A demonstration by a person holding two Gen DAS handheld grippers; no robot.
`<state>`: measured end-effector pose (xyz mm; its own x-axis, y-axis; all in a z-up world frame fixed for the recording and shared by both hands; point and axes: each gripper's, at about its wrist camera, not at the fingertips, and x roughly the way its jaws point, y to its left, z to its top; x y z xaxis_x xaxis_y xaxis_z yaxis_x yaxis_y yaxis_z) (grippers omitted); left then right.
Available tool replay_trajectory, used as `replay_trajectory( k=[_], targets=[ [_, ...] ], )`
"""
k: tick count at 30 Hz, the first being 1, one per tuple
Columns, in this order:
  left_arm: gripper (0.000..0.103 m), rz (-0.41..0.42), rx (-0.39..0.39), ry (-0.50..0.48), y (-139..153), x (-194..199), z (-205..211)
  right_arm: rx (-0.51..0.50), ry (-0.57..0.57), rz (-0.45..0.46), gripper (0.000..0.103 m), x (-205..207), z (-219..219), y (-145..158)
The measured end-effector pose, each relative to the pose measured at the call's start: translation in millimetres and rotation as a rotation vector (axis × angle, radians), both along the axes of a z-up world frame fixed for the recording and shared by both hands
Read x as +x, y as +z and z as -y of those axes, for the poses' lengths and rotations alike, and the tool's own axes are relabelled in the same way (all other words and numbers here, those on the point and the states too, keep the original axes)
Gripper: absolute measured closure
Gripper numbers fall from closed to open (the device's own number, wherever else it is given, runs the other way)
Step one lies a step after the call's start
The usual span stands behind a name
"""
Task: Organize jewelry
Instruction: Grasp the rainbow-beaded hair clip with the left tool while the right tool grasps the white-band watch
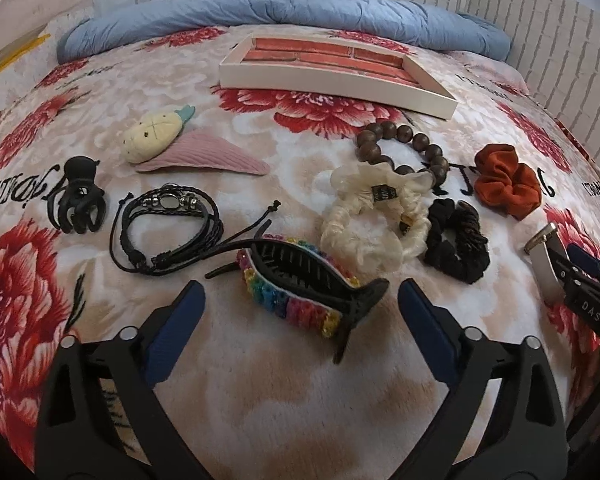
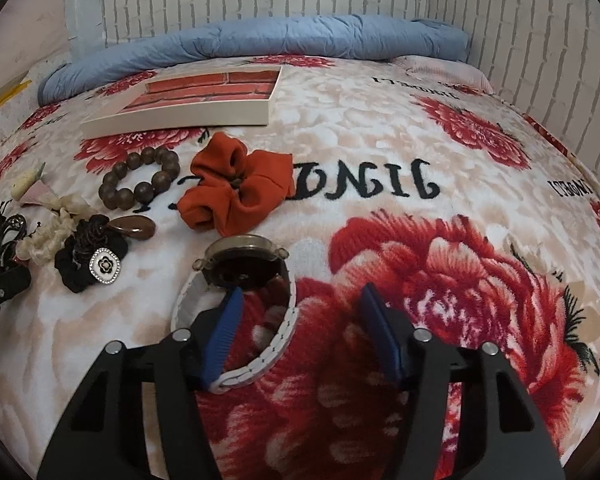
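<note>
hovering over a floral blanket (image 1: 284, 392), the left gripper (image 1: 300, 300) has its blue fingers (image 1: 180, 320) spread wide with nothing pressed between them; a black banana clip (image 1: 320, 276) lying on a rainbow crochet band (image 1: 284, 304) sits in the gap just ahead of the tips, touching neither pad. beyond the left finger lie a black braided bracelet (image 1: 168, 228) and a black claw clip (image 1: 78, 200); beyond the right finger, a cream scrunchie (image 1: 372, 216) and a black scrunchie (image 1: 458, 240), with a wooden bead bracelet (image 1: 400, 148) further out. far ahead of both tips rests an empty white tray (image 1: 332, 84) with a brick-pattern floor. the right gripper (image 2: 300, 312) stands partly open — its left finger (image 2: 224, 328) reaches inside the loop of a white-strapped watch (image 2: 244, 276), the right finger outside it, and the strap's near side lies between them, not squeezed. an orange scrunchie (image 2: 236, 192) lies just past the watch.
</note>
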<state>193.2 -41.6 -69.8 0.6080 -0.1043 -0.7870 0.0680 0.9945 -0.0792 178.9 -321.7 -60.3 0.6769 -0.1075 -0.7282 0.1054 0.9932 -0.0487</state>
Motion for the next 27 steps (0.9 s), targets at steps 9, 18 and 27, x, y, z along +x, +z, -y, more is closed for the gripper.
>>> replay_trajectory(
  k=[9, 18, 27],
  targets=[
    [0.026, -0.017, -0.022, -0.016, -3.7, 4.7, -1.4, 0.01, 0.011, -0.027, 0.061, 7.1, -0.7, -4.7],
    [0.032, -0.014, -0.069, -0.037, -2.2, 2.0, -12.0, 0.03, 0.042, -0.033, 0.077, 7.8, -3.6, -5.9],
    [0.033, 0.008, -0.104, -0.04, 2.1, -6.7, -20.5, 0.054, 0.059, -0.012, 0.094, 4.3, -3.5, -2.1]
  ],
)
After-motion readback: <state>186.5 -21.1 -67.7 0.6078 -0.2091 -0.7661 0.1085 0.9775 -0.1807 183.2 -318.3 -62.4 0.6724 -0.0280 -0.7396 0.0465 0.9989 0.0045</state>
